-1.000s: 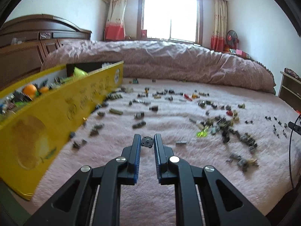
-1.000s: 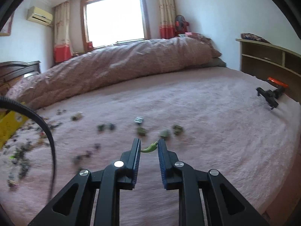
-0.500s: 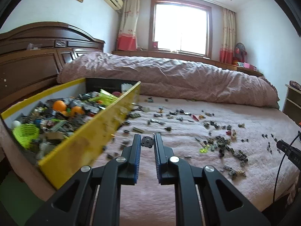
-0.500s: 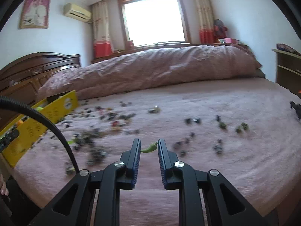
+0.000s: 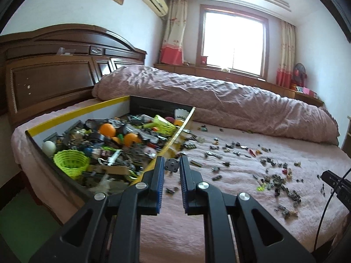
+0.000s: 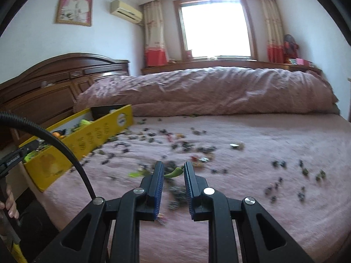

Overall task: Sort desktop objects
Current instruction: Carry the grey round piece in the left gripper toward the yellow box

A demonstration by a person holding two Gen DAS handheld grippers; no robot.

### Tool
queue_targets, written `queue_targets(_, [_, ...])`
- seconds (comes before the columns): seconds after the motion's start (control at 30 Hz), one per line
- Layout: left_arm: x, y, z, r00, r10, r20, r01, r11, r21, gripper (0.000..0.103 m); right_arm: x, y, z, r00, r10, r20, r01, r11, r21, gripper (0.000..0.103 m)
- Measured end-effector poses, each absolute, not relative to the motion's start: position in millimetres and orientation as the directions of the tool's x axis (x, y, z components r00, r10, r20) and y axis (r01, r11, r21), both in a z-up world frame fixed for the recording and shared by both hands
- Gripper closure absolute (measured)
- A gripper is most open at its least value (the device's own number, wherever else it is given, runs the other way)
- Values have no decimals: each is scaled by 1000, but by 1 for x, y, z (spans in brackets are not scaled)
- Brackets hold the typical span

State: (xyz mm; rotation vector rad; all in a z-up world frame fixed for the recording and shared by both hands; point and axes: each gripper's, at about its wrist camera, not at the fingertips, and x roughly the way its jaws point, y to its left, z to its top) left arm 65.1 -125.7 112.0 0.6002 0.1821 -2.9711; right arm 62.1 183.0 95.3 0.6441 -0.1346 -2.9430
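Yellow cardboard walls the toy-filled box [image 5: 105, 106] at far left on the pink bedspread [image 5: 241, 188]. Your left gripper [image 5: 171, 164], just beside the box's near wall, is clamped on a small grey disc [image 5: 172, 165]; your right gripper [image 6: 173, 171] pinches a green curved piece [image 6: 174, 172] above the scattered small pieces [image 6: 186, 145].

A home bedroom: a bed [image 5: 219, 230] with pink cover, rolled quilt [image 5: 219, 100] and carved wooden headboard [image 5: 54, 65], curtained window [image 5: 232, 41], wall air conditioner [image 5: 154, 1], framed portrait [image 6: 75, 6].
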Motion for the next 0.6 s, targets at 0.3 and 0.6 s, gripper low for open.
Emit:
queue_targets(0.3, [67,-166,116,-904,-145,-403,211,-970,-123,89,33,119,112,-852,-309,-422,286,-951,119,84])
queue_targets(0.6, [57,-197,119,-893,-203,-401,266,-958,-108,89,7,49,121,-791,-428,-436,434,-896,92,84])
